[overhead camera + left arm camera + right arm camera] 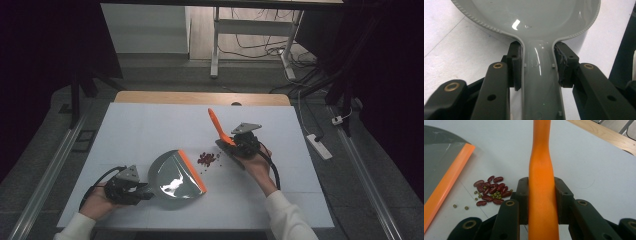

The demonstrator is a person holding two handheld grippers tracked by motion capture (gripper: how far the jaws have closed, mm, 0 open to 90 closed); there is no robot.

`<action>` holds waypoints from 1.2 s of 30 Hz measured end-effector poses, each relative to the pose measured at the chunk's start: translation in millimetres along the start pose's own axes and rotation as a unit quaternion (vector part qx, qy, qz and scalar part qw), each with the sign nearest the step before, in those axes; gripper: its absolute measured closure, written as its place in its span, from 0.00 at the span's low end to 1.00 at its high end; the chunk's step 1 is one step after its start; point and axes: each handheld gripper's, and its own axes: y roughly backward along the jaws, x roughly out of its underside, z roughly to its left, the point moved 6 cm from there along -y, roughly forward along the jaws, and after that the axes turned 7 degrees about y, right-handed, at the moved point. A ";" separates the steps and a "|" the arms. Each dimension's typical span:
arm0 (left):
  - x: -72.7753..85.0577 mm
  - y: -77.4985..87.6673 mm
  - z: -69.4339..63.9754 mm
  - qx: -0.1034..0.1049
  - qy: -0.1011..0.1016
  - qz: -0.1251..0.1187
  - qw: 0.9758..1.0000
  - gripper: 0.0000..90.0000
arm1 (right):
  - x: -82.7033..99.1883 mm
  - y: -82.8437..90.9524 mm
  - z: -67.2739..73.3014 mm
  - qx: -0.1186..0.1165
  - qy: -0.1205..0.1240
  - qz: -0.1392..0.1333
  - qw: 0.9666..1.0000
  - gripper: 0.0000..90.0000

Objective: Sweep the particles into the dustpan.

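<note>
- White-covered worktop [150, 130] with a bare wooden far edge [200, 97].
- Grey floor [165, 75], dim at both sides.
- White metal desk legs [216, 45] behind, over tangled black cables [260, 47].
- White power strip [320, 146] on the floor at right.

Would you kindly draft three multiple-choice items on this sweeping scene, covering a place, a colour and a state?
1. Where does the pile of beans lie?
A. inside the dustpan
B. on the table between the dustpan's lip and the brush
C. on the floor

2. What colour is the brush handle?
A. orange
B. blue
C. white

3. What is the left gripper doing?
A. hanging open
B. gripping the beans
C. clamping the dustpan's handle

Key: 1 B, the beans sit on the white table just off the dustpan lip; 2 A, orange in both views; 3 C, its pads press the grey handle's sides.
</note>
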 end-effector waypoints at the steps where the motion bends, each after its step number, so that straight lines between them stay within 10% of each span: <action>1: -0.1 -0.1 0.0 0.000 0.001 0.000 1.000 0.69 | 0.0 -0.9 -0.4 0.001 0.000 0.000 1.000 0.78; 36: -3.8 -6.8 1.9 0.030 0.026 0.013 0.999 0.69 | -16.9 -30.2 27.3 -0.006 0.059 0.026 0.998 0.78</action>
